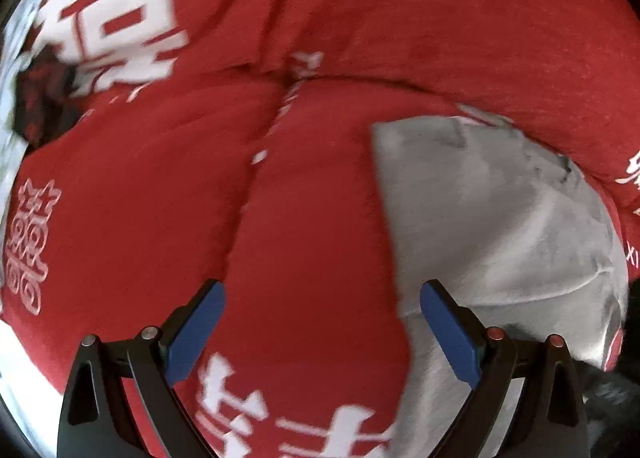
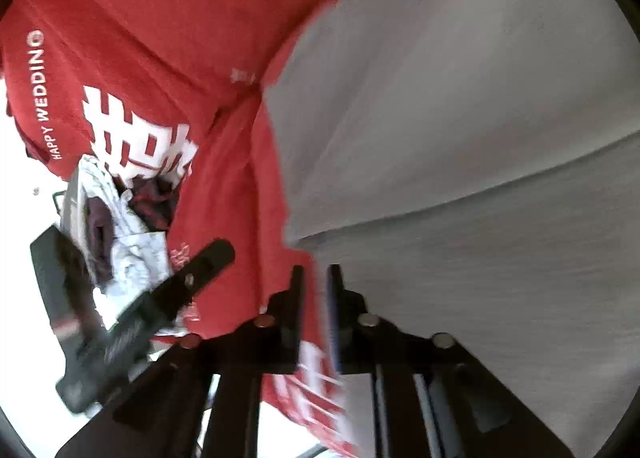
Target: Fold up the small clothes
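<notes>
Evidently the folding is under way but unfinished: the grey garment lies on the red quilt with at least one fold already in it, a layered edge showing across its upper half in the right wrist view, and the side nearest the grippers has yet to be squared up.

Relative to the grey garment, the left gripper hangs steeply downward just off its left edge, jaws spread wide and empty, one blue pad over the cloth's margin and the other over bare quilt.

The right gripper slants down at the garment's near-left border, jaws narrowly parted; motion blur hides the pads, so whether they pinch the hem I cannot tell.

A heap of other clothes waits well away from the grey garment, so more pieces probably remain.
</notes>
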Demonstrator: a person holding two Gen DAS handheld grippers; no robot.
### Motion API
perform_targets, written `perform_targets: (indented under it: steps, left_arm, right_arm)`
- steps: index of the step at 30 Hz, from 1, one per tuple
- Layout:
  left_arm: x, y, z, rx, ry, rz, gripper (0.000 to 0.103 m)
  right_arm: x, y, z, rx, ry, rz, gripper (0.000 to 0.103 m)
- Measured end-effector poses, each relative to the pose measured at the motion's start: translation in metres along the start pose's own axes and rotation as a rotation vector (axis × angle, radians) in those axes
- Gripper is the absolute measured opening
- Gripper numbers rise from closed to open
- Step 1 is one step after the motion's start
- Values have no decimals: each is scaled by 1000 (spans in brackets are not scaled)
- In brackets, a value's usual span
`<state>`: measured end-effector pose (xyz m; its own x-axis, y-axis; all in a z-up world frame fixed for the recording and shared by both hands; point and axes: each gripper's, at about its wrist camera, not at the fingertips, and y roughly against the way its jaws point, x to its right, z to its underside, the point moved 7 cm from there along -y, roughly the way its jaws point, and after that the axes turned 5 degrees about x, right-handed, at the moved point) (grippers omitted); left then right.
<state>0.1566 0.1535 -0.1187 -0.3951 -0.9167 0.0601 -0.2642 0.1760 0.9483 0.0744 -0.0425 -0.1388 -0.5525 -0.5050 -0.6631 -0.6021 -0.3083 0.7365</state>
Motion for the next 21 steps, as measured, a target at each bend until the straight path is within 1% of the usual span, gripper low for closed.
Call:
perform_targets:
  steps: [1,2,4,5,7,8,10,11,12,13,15,17,19,20,21]
  left_arm:
    - [10,-4,-4,6,-14,2,98]
    - [16,-7,-7,7,-21,4,98]
    - [28,-15,-10,0,-34,9,98]
    - [35,-21,-9,-7,-42,8,98]
    - [42,-31,-6,-26,-55,-9,98]
    - [45,-36,-3,-38,-57,-18,98]
    - [48,-41,1,-49,-59,-24,98]
    - [48,-43,3,-50,-65,-32,98]
    - [48,-45,4,-51,-73,-42,98]
    - [48,-46,5,-53,-76,-45,98]
    - [48,-49,9,-62,-77,-50,98]
    - [48,-49,10,-59,-68,-59,98]
    - [48,-47,9,-63,-66,-73,98]
    - [50,-45,9,-67,-68,-84,98]
    - [52,-42,10,-69,-71,-94,98]
  right_arm:
    - [14,17,-9,38,-11,38,37]
    - [35,37,-21,87,-37,87,38]
    - [77,74,-46,176,-102,174,38]
    - [103,93,-60,223,-160,217,38]
    - [133,111,-75,273,-251,235,38]
    - [152,120,-84,305,-317,237,38]
    - [174,126,-94,329,-383,233,38]
    - [181,127,-99,334,-399,214,36]
    - [184,129,-103,332,-396,224,19]
    - [185,130,-105,328,-379,248,6]
    - [185,133,-108,320,-331,276,7]
    - [194,137,-105,313,-331,315,7]
    - [205,146,-104,311,-331,343,3]
    - [209,153,-103,305,-324,365,3]
    - [211,156,-99,295,-315,364,4]
